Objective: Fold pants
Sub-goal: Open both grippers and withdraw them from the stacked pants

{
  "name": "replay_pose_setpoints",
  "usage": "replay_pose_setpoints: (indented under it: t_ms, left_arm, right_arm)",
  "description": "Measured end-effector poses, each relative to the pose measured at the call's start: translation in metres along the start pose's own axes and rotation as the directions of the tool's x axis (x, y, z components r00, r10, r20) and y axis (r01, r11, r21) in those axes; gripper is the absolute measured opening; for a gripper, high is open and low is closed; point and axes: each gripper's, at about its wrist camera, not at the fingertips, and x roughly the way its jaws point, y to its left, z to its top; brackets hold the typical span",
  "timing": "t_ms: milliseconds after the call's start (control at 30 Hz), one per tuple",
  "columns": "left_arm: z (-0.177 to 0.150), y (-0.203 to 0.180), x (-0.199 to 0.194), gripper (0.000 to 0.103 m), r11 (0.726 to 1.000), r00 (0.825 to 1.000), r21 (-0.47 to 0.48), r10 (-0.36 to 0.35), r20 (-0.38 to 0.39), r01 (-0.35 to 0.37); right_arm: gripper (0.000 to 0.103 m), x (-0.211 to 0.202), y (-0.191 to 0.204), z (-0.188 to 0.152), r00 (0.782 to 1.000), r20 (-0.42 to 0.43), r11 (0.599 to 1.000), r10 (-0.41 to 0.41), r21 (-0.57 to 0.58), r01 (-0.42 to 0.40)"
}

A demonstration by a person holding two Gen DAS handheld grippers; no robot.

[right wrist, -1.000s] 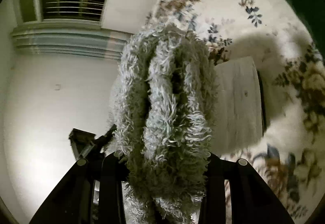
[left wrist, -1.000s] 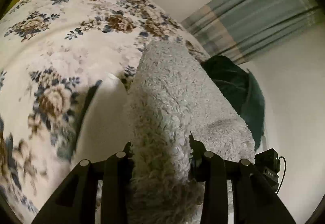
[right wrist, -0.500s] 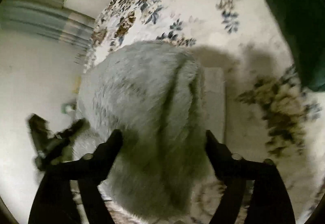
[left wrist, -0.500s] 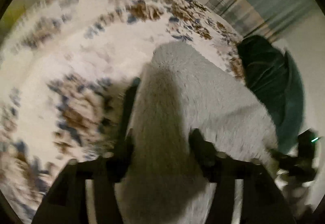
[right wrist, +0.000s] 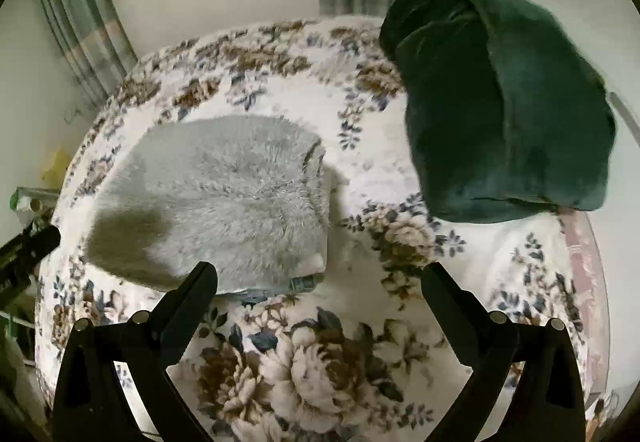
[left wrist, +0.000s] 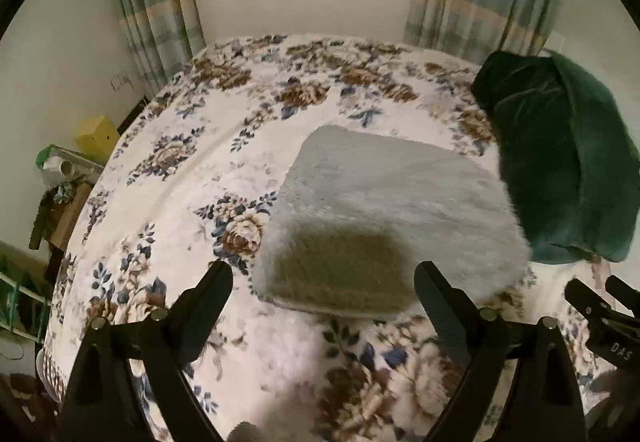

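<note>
The fluffy grey pants (left wrist: 384,209) lie folded into a thick rectangle on the floral bedspread (left wrist: 192,169). They also show in the right wrist view (right wrist: 224,197), with the layered edges at their right side. My left gripper (left wrist: 324,282) is open and empty, held above the near edge of the pants. My right gripper (right wrist: 320,278) is open and empty, just off the pants' near right corner. The tip of the other gripper shows at the right edge of the left wrist view (left wrist: 600,314).
A dark green pillow or folded blanket (left wrist: 560,161) lies on the bed to the right of the pants, also in the right wrist view (right wrist: 504,105). Curtains and a window stand behind the bed. A cluttered side table (left wrist: 60,177) stands at the left.
Both grippers held the pants a second ago. They laid the pants on the bed, opened and let go, and pulled back and up.
</note>
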Motion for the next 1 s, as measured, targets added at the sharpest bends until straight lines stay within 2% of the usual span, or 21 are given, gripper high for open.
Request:
replay_pose_setpoints:
  t_ms: [67, 300, 567, 700, 1000]
  left_arm:
    - [-0.005, -0.006, -0.024, 0.093, 1.000, 1.000, 0.006, 0.001, 0.024, -0.001]
    - [-0.036, -0.023, -0.138, 0.093, 1.000, 0.991, 0.012, 0.011, 0.130, -0.012]
    - [-0.080, -0.037, -0.257, 0.093, 1.000, 0.973, 0.003, 0.011, 0.230, -0.012]
    - [-0.105, -0.044, -0.313, 0.093, 1.000, 0.958, -0.004, 0.023, 0.285, -0.023]
    - [-0.145, -0.046, -0.380, 0.093, 0.999, 0.946, -0.035, 0.018, 0.323, -0.007]
  right_arm:
    - [0.103, -0.036, -0.002, -0.008, 0.999, 0.039, 1.000, -0.012, -0.006, 0.012]
    - [0.103, -0.157, -0.010, -0.043, 0.991, 0.133, 0.999, 0.027, -0.032, -0.023]
    - [0.103, -0.307, -0.027, -0.104, 0.959, 0.272, 0.996, 0.072, -0.079, -0.052]
    - [0.103, -0.369, -0.039, -0.133, 0.946, 0.309, 0.993, 0.096, -0.094, -0.070]
    - [0.103, -0.490, -0.054, -0.195, 0.911, 0.399, 0.990, 0.100, -0.134, -0.050]
